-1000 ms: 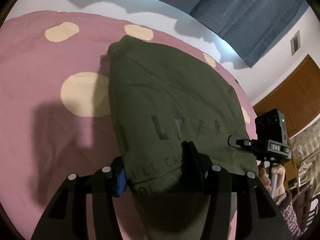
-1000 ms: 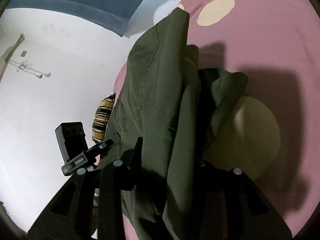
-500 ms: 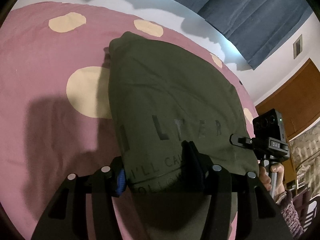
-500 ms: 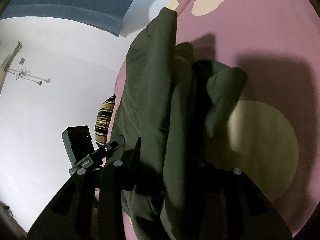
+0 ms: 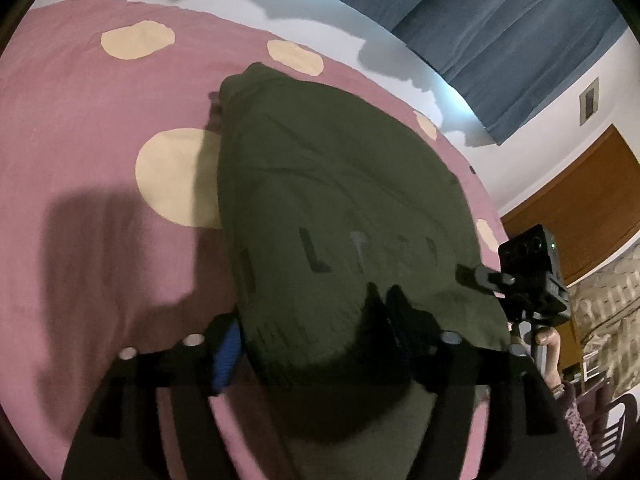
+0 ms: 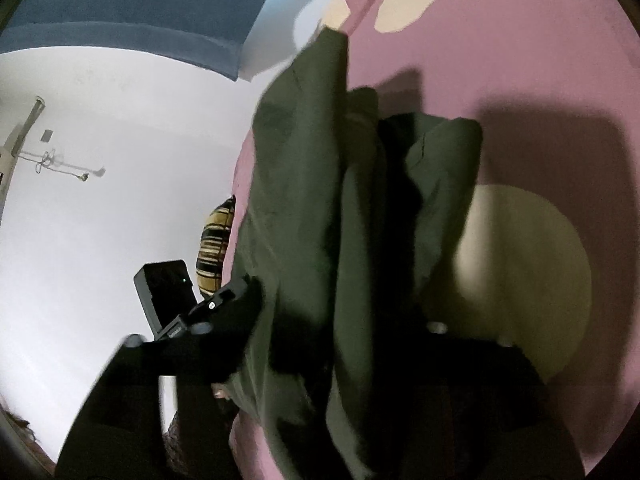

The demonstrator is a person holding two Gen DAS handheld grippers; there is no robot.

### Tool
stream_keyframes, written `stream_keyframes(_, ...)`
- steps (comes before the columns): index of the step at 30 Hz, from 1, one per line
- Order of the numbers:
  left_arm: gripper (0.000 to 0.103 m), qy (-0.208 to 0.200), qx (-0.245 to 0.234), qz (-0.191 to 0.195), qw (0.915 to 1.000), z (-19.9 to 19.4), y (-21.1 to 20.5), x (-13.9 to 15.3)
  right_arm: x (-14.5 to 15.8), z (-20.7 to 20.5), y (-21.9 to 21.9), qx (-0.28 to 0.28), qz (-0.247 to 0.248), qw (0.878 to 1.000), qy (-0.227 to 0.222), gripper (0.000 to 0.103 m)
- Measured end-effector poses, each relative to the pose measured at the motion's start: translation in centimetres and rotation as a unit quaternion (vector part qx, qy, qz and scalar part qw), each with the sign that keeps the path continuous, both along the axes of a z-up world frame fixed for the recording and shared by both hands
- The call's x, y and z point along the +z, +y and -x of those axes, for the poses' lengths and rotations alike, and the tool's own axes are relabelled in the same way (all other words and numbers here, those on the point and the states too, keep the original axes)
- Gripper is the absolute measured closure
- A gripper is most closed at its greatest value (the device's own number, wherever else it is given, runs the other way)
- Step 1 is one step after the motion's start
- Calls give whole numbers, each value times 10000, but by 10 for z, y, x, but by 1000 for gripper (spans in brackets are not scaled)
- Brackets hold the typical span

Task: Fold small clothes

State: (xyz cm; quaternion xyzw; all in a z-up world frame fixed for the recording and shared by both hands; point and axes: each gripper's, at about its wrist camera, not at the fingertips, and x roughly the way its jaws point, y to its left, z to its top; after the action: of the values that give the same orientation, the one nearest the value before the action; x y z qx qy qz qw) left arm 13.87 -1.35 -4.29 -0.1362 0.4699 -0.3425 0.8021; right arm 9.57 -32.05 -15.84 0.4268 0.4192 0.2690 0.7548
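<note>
- Two black grippers work one dark green shirt point(image 5: 340, 200) on a pink bedspread point(image 5: 80, 160) with cream dots; both sets of jaws have just been opening.
- Left gripper point(image 5: 316, 336): jaws stand wide, with the shirt's near hem lying loose between them; the blue pad on its left finger point(image 5: 226, 354) sits just beside the cloth edge; whether either pad still presses the fabric cannot be told.
- Right gripper point(image 6: 340, 344): jaws spread wide around a bunched vertical fold of the shirt point(image 6: 352, 240); its right finger is lost in shadow, so contact there cannot be told.
- Cloth: soft matte knit, faint dark lettering across the chest, creased into long ridges; the spread beneath is smooth and flat, and the shirt lies draped over it.
- Against the view one second ago, both jaws are wider; the hem has slipped lower between the left fingers and blurs; the fold at the right has slackened.
- Beyond: a blue curtain point(image 5: 500, 40), a white wall point(image 6: 100, 220), a brown door point(image 5: 580, 208), a striped cushion point(image 6: 216, 240).
</note>
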Motion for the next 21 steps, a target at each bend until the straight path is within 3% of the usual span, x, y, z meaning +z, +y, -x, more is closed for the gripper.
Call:
stream_keyframes(5, 21, -300, -70, -80, 9995, 29, 10, 10, 8, 30, -4, -156, 522, 9985, -48, 26)
stream_keyframes(12, 18, -191, -202, -118, 9995, 58, 9, 2, 2, 64, -3, -215, 471, 9987, 2, 23)
stream_keyframes(15, 19, -168, -205, -125, 9996, 61, 6, -4, 2, 70, 7, -123, 694, 9975, -77, 23)
stream_keyframes(17, 26, -246, -209, -220, 9992, 63, 4, -5, 2, 74, 16, -51, 893, 9959, -128, 28)
stream_keyframes(19, 30, -336, -224, -326, 9987, 65, 2, -4, -1, 73, 25, -10, 1089, 9940, -26, 51)
stream_keyframes(21, 34, -352, -226, -406, 9983, 65, 0, -1, -2, 74, 26, -19, 1105, 9939, -21, 58)
